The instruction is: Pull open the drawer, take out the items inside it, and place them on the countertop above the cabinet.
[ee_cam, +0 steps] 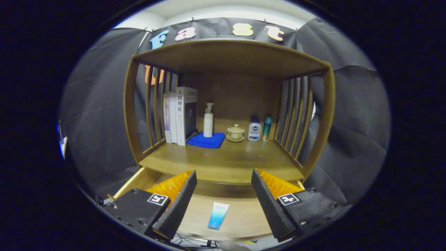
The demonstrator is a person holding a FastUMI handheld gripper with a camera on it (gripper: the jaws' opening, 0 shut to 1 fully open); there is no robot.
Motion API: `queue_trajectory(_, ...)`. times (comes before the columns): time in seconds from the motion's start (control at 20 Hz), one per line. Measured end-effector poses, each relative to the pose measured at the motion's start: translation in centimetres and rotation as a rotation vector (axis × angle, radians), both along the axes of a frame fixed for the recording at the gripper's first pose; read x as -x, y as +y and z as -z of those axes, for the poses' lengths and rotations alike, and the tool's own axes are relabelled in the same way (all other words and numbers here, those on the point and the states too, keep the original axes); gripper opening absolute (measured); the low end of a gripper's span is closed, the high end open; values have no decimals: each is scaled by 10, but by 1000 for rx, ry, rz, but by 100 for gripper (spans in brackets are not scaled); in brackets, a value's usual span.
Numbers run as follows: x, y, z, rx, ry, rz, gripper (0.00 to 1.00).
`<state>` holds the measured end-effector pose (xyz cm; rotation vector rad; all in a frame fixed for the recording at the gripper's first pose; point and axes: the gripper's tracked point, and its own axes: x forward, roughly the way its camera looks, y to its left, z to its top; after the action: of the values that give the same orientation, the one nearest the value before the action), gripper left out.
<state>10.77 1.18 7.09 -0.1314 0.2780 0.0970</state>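
The wooden drawer (240, 218) stands pulled out below the cabinet's countertop (223, 162). A blue-and-white tube (218, 215) lies flat on the drawer floor, its blue end toward me. My gripper (223, 176) hovers above the drawer, open wide, and nothing sits between its black fingers (181, 200). The tube lies below the gap between the fingers, apart from both.
On the countertop stand several books (179, 116) at the left, a white pump bottle (208, 122) on a folded blue cloth (207, 140), a lidded cup on a saucer (235, 133), a small white bottle (254, 129) and a teal can (267, 128). Slatted sides flank the countertop; a shelf roofs it.
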Motion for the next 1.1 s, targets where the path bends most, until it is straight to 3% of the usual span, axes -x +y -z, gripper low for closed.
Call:
queue_trajectory(0.15,-22,6,22,18,100,-1,99)
queue_trajectory(0.55,-45,18,117,-3,533,-39,99)
queue_trajectory(0.85,-21,10,194,0,842,53,97)
queue_trajectory(1.1,-22,9,198,-9,963,114,93)
